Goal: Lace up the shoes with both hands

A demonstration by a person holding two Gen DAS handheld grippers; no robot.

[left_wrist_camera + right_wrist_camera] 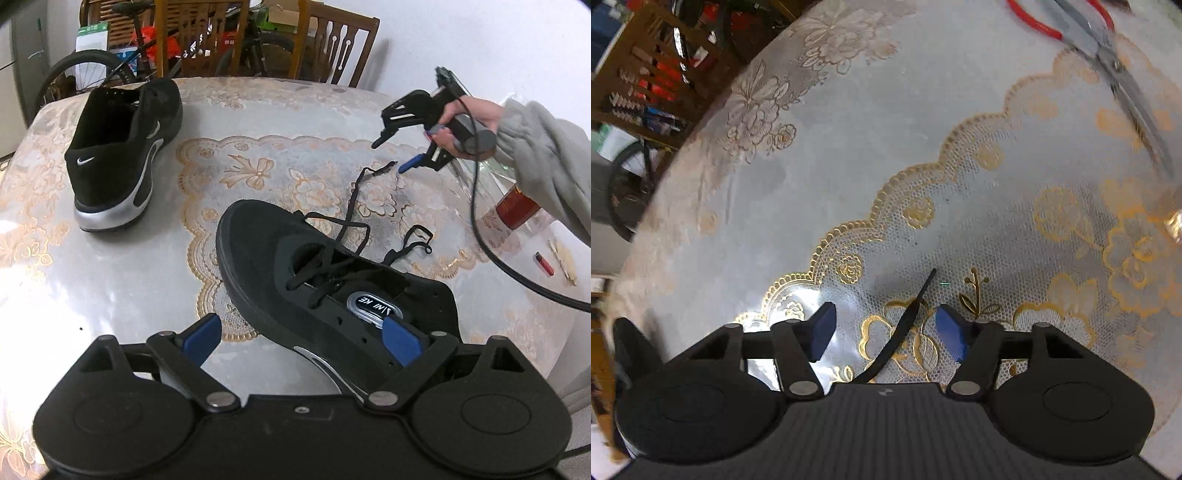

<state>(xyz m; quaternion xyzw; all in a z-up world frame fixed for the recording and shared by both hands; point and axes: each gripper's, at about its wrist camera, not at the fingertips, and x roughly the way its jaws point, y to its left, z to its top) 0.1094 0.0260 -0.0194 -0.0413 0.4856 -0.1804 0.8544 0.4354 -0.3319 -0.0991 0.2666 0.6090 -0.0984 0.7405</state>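
Observation:
A black sneaker (258,258) lies in the middle of the table, toe pointing away, laced only through its front eyelets. One loose black lace end (376,171) runs out to the right. A second lace end (415,242) curls beside the shoe. My left gripper (303,336) is open wide over the shoe's heel part, one blue pad (402,339) inside the opening and the other clear of the shoe. My right gripper (886,332) points down at the table, open, with the lace tip (912,314) lying between its pads, untouched. The second black sneaker (122,147) stands at the back left.
Red-handled scissors (1108,55) lie beyond the right gripper. A red lighter (543,263) and an amber bottle (517,210) sit at the table's right side. A black cable (487,240) hangs from the right gripper. Wooden chairs (332,40) and a bicycle (92,70) stand behind the table.

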